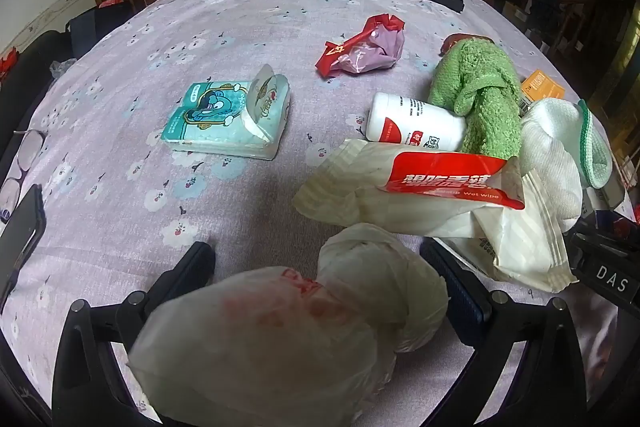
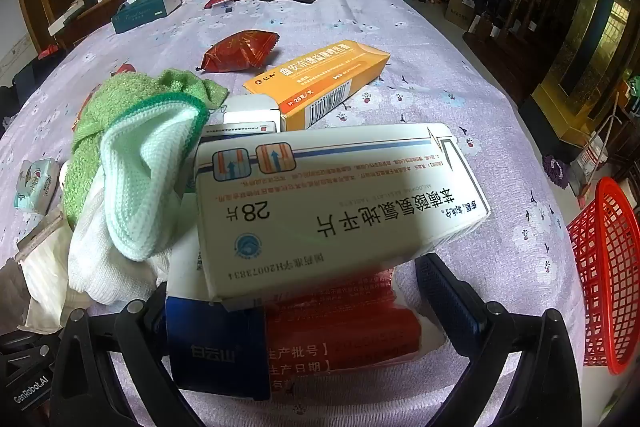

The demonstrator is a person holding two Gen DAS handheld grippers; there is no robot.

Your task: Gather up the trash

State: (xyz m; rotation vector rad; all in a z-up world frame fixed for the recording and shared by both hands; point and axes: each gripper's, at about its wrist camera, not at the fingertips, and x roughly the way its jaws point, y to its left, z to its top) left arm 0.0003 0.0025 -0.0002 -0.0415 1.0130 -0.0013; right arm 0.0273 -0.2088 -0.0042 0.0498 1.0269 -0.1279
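Left gripper (image 1: 320,259) open around crumpled bag (image 1: 296,311); right gripper (image 2: 296,275), jaws apart, straddles white box (image 2: 336,203), basket (image 2: 608,267) at table's right edge

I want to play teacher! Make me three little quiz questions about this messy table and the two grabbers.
1. True or false: the left gripper has a crumpled white bag between its jaws.
2. What colour is the basket at the table's right edge?
3. Which sits between the right gripper's jaws? A) green towel B) medicine boxes C) tissue pack

Key: 1 true; 2 red; 3 B
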